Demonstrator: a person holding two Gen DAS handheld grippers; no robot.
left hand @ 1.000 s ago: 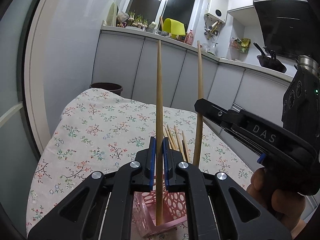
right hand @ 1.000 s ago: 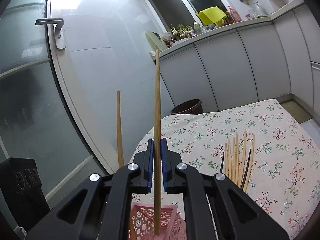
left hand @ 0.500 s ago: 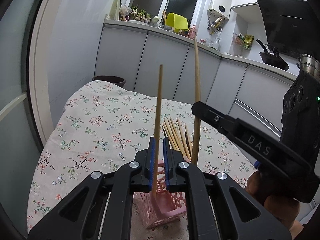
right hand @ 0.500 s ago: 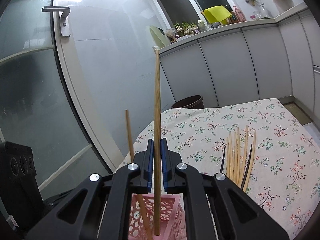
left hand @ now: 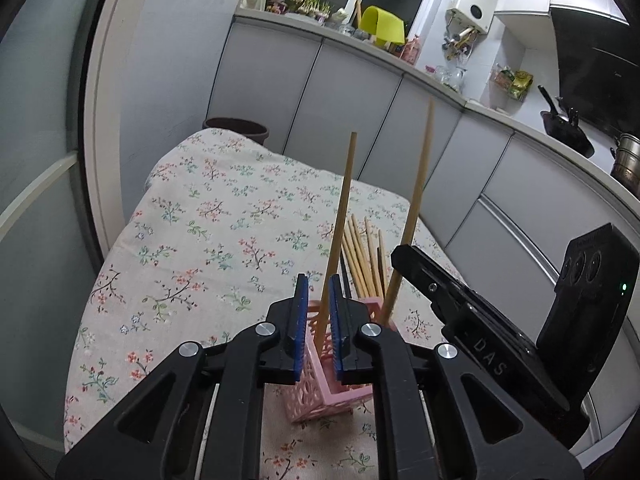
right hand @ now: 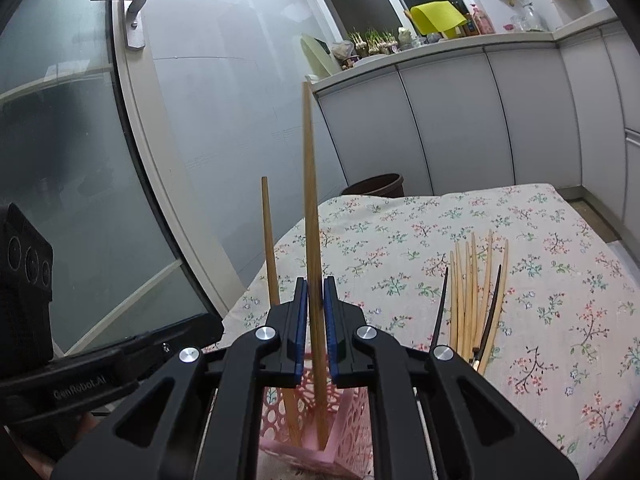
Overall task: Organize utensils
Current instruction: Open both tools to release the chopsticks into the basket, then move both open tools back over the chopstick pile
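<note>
**Okay: left chopstick dropped in, right one about to follow**

Left gripper (left hand: 316,300): jaws have just cracked apart. Left chopstick (left hand: 340,216) stands between the pads, with a clear gap on one side, so it's free, not pinched. A second ago its top stood well above the fingertips and it was upright. Now it sits lower and leans away to the right, lower end inside the pink basket (left hand: 344,392) directly below the jaws. Reads as released and landed.

Right gripper (right hand: 315,304): jaws have also just eased out a touch, but the pads look tight on the right chopstick (right hand: 310,200). I call it gripped, only lightly. The stick is near upright, and its tip is down in the same basket under the fingers, just beside the left one. Both grippers are close together over the basket.

Meaning for the task: one stick is stowed, and the second needs only a wider opening to settle.

Remaining work: loose chopsticks (right hand: 472,300), pale ones plus two dark, lie bunched on the tablecloth (right hand: 560,280), ahead and right of the right gripper.

Risk: the basket looks light, so withdrawing carelessly could tip it.
</note>
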